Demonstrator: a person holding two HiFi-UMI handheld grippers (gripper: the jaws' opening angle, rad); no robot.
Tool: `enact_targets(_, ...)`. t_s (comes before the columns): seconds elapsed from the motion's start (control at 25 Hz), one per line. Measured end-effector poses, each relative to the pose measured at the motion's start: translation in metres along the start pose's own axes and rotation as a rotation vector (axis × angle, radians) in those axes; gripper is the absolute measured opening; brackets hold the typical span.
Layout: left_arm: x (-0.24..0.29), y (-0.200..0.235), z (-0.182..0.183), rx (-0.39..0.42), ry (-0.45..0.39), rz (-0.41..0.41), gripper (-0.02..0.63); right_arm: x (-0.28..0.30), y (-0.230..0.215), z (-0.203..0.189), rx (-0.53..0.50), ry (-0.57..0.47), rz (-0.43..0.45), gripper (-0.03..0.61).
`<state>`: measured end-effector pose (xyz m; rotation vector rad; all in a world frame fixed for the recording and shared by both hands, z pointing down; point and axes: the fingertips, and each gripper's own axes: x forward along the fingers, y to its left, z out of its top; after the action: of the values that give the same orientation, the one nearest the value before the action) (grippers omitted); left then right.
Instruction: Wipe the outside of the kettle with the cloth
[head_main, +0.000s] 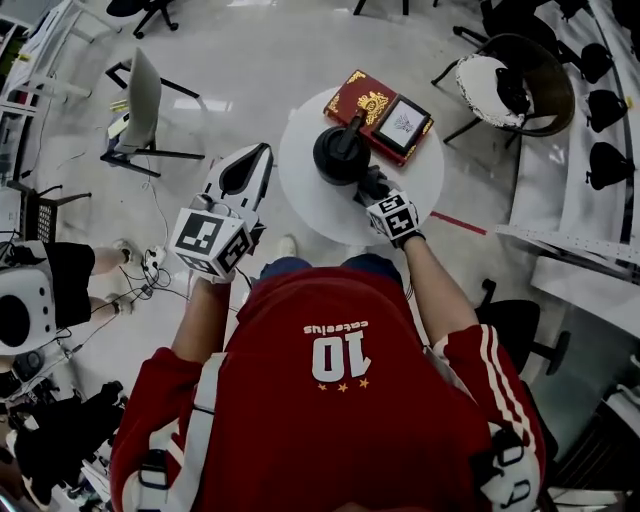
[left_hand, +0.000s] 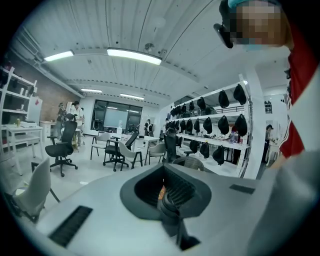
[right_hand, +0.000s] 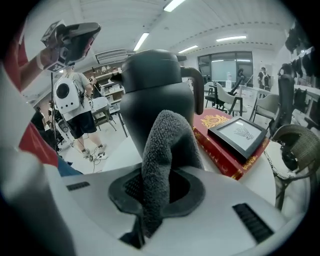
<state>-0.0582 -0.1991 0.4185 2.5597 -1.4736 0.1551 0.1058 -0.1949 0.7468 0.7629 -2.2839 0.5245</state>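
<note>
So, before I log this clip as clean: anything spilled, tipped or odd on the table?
Nothing stands out. The kettle stands upright on the table, the frame lies flat on the red book, and the cloth is pinched in the right gripper.

The black, round-bodied kettle (head_main: 342, 152) with a curved handle stands upright on the round white table (head_main: 300, 195), and the grey fleecy cloth (right_hand: 165, 145), clamped in the right gripper (head_main: 372, 188), arches up just in front of its body.

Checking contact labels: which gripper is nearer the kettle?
Right. The right gripper holds the cloth at the kettle; the left gripper is well apart, beyond the table edge.
</note>
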Motion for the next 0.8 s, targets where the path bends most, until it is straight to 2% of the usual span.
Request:
enact_targets(0.64,-0.032,0.057,0.0,-0.025,-0.024,-0.108,0.008,0.027,0.058,-0.003,0.107,0.05,-0.09,0.048)
enact_targets(0.8,-0.043,0.073,-0.002,-0.022,-0.026,-0.129,0.008,0.035,0.067,0.0,0.157,0.056,-0.139,0.048)
